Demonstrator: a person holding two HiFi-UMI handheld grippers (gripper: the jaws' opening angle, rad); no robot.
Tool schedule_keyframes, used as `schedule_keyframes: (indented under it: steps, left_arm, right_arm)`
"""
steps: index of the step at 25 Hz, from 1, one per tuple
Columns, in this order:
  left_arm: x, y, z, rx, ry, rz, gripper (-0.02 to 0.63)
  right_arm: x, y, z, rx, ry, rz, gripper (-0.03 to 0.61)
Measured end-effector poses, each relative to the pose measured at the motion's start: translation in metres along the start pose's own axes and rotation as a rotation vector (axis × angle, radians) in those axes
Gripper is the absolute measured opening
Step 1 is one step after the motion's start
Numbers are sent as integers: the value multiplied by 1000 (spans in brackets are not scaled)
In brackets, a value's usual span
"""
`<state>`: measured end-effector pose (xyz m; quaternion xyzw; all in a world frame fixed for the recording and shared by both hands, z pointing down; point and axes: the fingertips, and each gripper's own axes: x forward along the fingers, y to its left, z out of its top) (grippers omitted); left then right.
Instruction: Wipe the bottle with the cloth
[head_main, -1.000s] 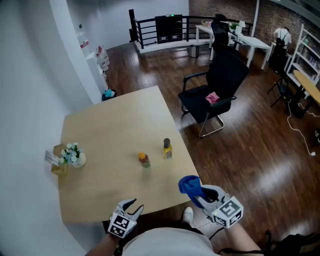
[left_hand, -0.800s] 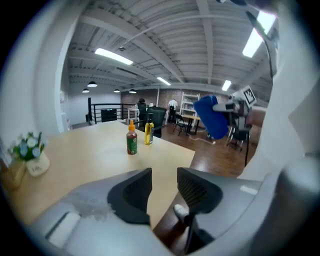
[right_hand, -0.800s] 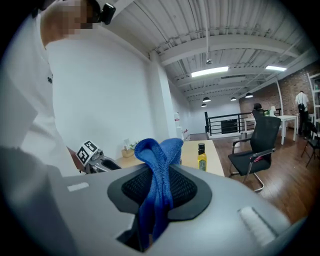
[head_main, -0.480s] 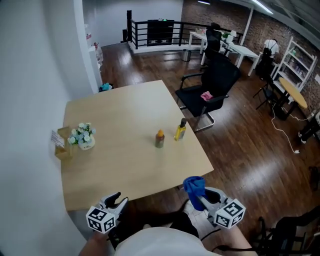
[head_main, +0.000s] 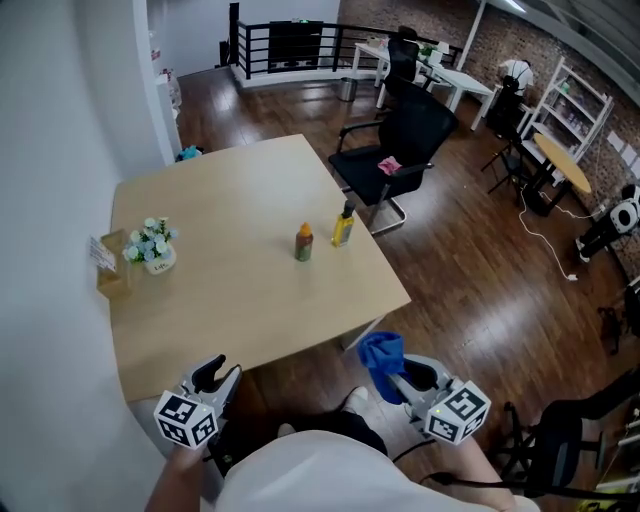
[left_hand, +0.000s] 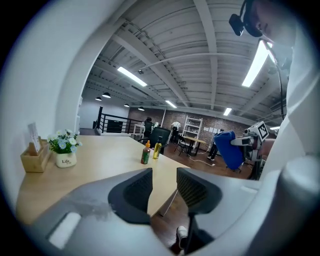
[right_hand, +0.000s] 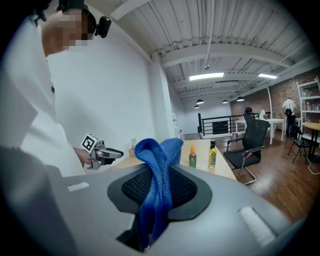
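Two bottles stand mid-table: a greenish bottle with an orange cap (head_main: 304, 242) (left_hand: 145, 152) (right_hand: 192, 156) and a yellow bottle with a black cap (head_main: 343, 226) (left_hand: 157, 149) (right_hand: 212, 154). My right gripper (head_main: 393, 374) (right_hand: 159, 176) is shut on a blue cloth (head_main: 381, 351) (right_hand: 161, 150), held short of the table's near edge. My left gripper (head_main: 216, 371) (left_hand: 164, 174) hovers at the near edge, far from both bottles. Its jaws have just been closing; a narrow gap remains and nothing is between them.
The pale wooden table (head_main: 230, 300) also carries a small flower pot (head_main: 152, 250) and a wooden card holder (head_main: 108, 275) at its left side. A black chair (head_main: 400, 140) with a pink item on its seat stands beyond the far right corner. A white wall runs along the left.
The view has pulled back from the table and both grippers now sit near or off its front edge. The left gripper has shifted to the left. The cloth stays in the right gripper.
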<state>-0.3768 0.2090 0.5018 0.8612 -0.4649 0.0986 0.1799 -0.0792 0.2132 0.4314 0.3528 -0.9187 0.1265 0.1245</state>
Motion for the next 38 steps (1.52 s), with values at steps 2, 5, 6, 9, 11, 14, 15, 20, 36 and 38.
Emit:
schedule_keyframes:
  steps: [2,5,6,9,11,14,15,20,36,38]
  left_arm:
    - [1,-12,3,31,7,-29,164]
    - [-3,-22,10,57,7,-54,172]
    - [-5,-24,11,61,5,-59,173]
    - [-8,-30,12,70,2,-74,173]
    - [-12,-34,11,73,-3,-81,173]
    - [-14,-35,13,80,-12,-81,173]
    - [-14,-35,13,82,-12,-82,173]
    - [-6,-36,7,83,-4,-99,172]
    - [0,-53,-8,91,17,-123,172]
    - [9,-56,-13,104,31,-133,173]
  right_arm:
    - [-6,5,-3,-3,1,-5,94]
    - [-15,11,-1,-9,-2,-12,94]
    - [-18,13,-1,-9,-4,-16,94]
    - [-25,17,-5,-12,-7,-31,94]
    - [-30,20,-7,-17,-8,-37,94]
    - [-29,22,-5,-34,-16,-31,94]
    - [-28,22,-4,-36,-19,-29,94]
    - [-24,19,-14,-23,-15,-35,94]
    - [-31,18,-35,8,17,-35,93]
    - [-33,13,-43,21,28,-46,94]
